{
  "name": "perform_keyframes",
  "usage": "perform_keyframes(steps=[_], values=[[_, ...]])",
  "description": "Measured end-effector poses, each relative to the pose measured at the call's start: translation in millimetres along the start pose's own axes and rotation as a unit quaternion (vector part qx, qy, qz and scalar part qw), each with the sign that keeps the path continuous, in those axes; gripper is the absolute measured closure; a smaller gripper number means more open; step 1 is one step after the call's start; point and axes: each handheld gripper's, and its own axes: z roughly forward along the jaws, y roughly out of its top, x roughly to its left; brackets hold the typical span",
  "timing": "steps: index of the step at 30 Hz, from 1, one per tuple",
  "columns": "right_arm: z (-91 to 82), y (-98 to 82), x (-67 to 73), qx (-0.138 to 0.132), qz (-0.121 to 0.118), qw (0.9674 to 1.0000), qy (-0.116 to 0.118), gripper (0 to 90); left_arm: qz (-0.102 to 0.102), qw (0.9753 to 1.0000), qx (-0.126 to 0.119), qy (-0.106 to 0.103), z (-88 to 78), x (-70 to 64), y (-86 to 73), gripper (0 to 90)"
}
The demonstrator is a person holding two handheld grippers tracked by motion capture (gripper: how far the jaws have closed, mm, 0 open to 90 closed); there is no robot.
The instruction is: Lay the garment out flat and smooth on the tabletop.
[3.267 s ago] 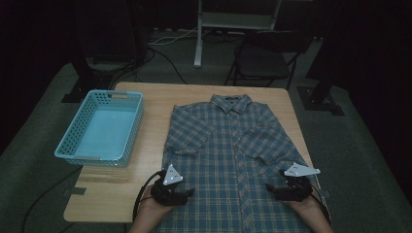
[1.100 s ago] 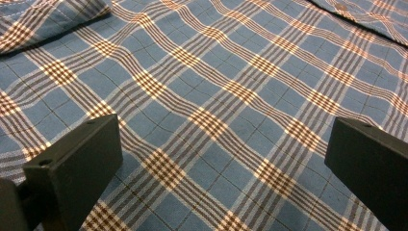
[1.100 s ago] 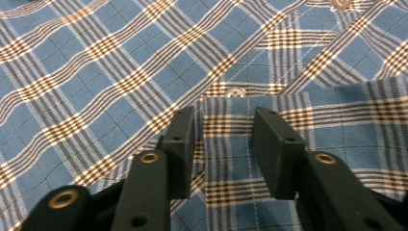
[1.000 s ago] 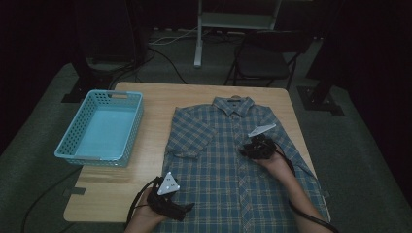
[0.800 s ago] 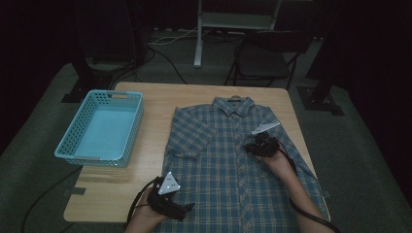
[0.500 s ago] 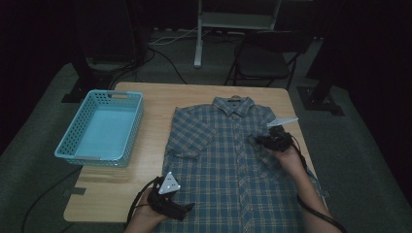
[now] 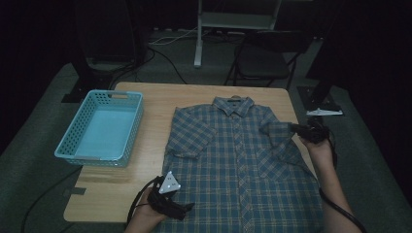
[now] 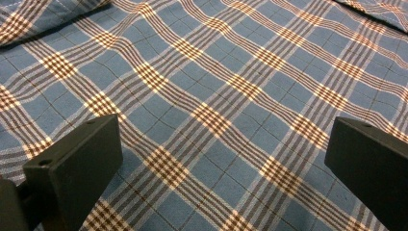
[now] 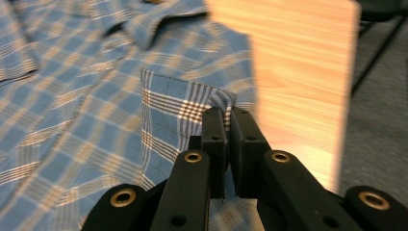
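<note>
- A wooden table (image 7: 145, 170) stands on a grey-green floor (image 7: 29, 160).
- Beyond the table, a dark folding chair (image 7: 262, 56) and a pale metal stand (image 7: 233, 22).
- Behind them, the room is dim.

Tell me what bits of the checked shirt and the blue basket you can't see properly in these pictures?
- Blue plaid cotton shirt: its hem runs off the bottom edge of the high view.
- Sleeve edge pinched in the right gripper: the closed black jaws cover the pinched part, and the right gripper view is blurred.
- Light blue plastic lattice basket: its near wall hides part of the floor in the high view.
</note>
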Motion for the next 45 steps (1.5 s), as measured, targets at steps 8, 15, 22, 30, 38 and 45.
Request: perform_keyframes(steps=[8,15,22,30,38,45], values=[[-15.9,-11.3,-37.0,-0.001,0.038,0.9971,-0.065,85.4,0.001,1.0,0.0,0.0,0.0,-0.6,-0.1,0.2],[-36.4,-25.7,-70.8,-0.017,0.093,0.9896,-0.108,85.0,-0.001,1.0,0.003,-0.001,0.5,-0.2,0.2,0.2],[-46.6,-38.7,-92.3,-0.029,0.168,0.9739,-0.15,47.7,-0.002,1.0,0.001,0.001,0.4,-0.1,0.3,0.2],[-33.9,-43.2,-81.1,-0.012,0.174,0.9765,-0.126,38.1,-0.003,1.0,0.003,0.001,0.8,-0.4,0.4,0.2],[-11.6,-45.1,-53.9,0.007,0.146,0.9853,-0.089,31.5,-0.003,1.0,0.001,-0.001,0.4,0.0,0.2,0.2],[2.0,-53.2,-30.0,0.011,0.142,0.9883,-0.054,18.9,-0.006,1.0,-0.002,-0.001,0.2,0.1,0.0,0.2]])
